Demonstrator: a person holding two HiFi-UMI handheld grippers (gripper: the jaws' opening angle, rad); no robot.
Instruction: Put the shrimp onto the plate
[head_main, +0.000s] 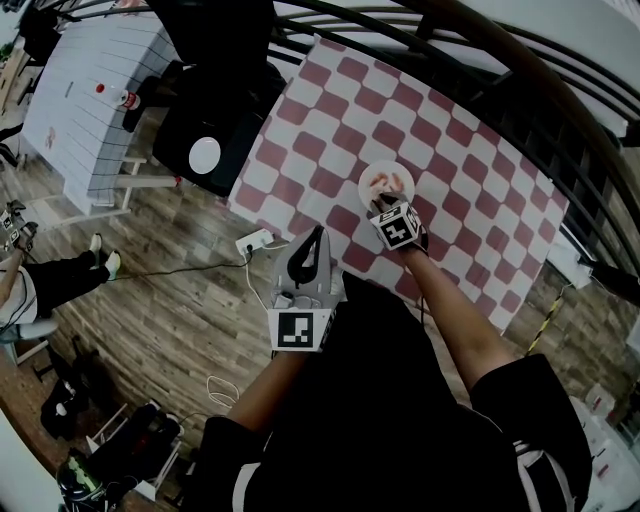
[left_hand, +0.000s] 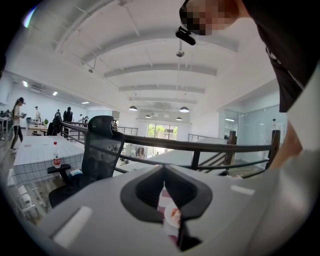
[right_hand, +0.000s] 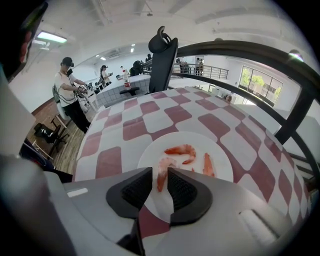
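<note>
Right arm seen stretched forward, right gripper (right_hand: 159, 175) held low over near rim of plate (right_hand: 222, 162); jaws slightly parted, nothing clamped. Left gripper (left_hand: 164, 172) held back at near edge of table (head_main: 470, 180), jaws pressed together, empty. Open checked cloth seen round plate. Counted: three shrimp (right_hand: 182, 149), all on one plate.
</note>
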